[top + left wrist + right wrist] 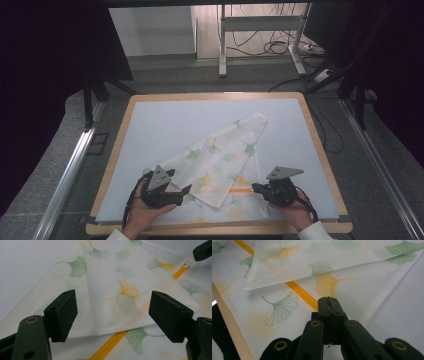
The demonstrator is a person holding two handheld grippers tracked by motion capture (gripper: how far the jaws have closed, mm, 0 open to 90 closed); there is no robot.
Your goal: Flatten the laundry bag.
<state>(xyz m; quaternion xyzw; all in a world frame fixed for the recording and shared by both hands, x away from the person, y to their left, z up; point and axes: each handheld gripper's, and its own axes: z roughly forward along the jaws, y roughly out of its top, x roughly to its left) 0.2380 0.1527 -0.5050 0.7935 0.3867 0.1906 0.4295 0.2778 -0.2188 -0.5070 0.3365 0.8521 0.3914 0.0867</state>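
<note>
Found a thin white cloth [225,155] spread directly ahead of both tools, on a smooth pale mat [165,125] framed by a light wooden table edge [320,145]. Read the fabric as fine, slightly see-through weave, printed with fan-shaped leaves in green and yellow, the prints of the lower layer glowing faintly through the upper. Noted 1 big triangular flap folded over the rest, tapering away from the tools to a far corner.

Kept the left gripper [187,192] released, its 2 blocky black jaws spread wide. Saw from the left gripper view [112,312] the flap's hemmed edge running across between those jaws, nothing touching either pad. Picked out there a ribbed orange zip [107,350] slipping under the flap just below that edge and coming out again far ahead to the right, something the high view reduced to a short orange dash [242,190].

Held the right gripper [256,188] clenched, jaws pressed flat together into 1 narrow wedge. Traced in the right gripper view [328,302] the zip [302,293] running diagonally away from the closed tips, ending right at them. Caught, from the left gripper view alone, the right gripper [202,250] in the far corner with a small white tab [188,264] at its tip, at the zip's end; could not tell whether pinched or merely touched. Got the pale wood strip [227,320] to the left of the jaws in the right gripper view.
</note>
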